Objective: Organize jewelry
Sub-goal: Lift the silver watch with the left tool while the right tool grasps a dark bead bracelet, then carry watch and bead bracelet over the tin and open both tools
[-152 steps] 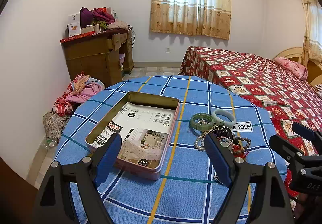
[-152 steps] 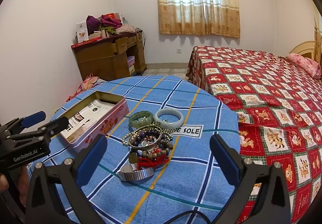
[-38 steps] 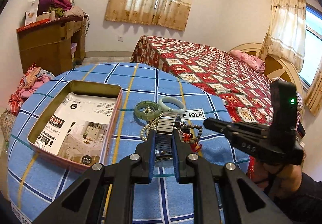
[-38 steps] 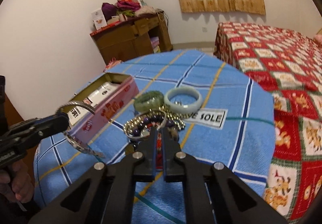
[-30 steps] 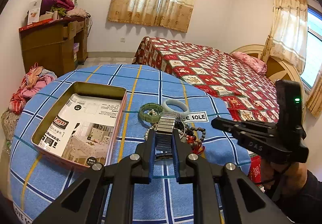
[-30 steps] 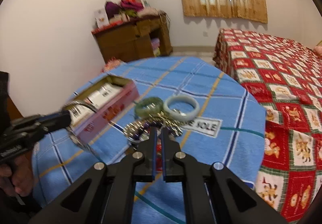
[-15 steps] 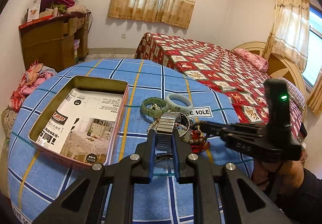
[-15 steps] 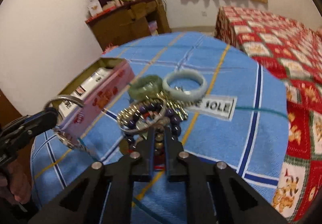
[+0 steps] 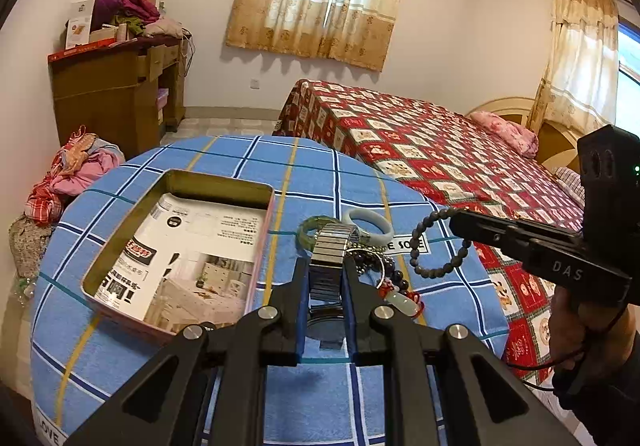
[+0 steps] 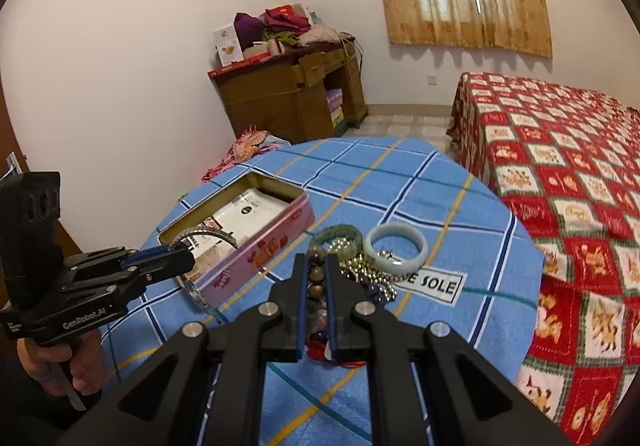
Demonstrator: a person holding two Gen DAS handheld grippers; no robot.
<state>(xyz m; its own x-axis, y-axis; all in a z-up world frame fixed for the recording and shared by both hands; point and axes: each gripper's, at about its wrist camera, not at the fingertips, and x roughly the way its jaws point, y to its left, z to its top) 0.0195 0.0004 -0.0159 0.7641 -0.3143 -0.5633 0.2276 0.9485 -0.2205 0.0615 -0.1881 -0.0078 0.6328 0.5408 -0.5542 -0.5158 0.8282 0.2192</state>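
Left wrist view: left gripper (image 9: 325, 278) is clamped on a metal watch (image 9: 329, 254), pinching the ribbed stretch band; watch hangs above the table (image 9: 312, 386) mid-area, just right of the tin's right wall. Right gripper (image 10: 316, 286) is clenched on a bead bracelet (image 9: 438, 242), which dangles as a loose loop off its tip, clear of the cloth.

Handling, my guess: watch is the heavier piece, hard and slick; band flexes link by link, so grip across the flat links, not the glass face. Beads are light, round, strung on cord, floppy; pinch 2–3 beads, expect swing.

Open tin (image 9: 180, 246) sits toward the table's left edge: rectangular, gold inside, pink outside, w/ a printed leaflet lining the bottom. Rest of the pile (image 10: 360, 266) lies near table centre: pale smooth bangle (image 10: 396, 242), green bangle (image 10: 338, 233) touching the tangle of small metallic and dark beads, red cord bit.
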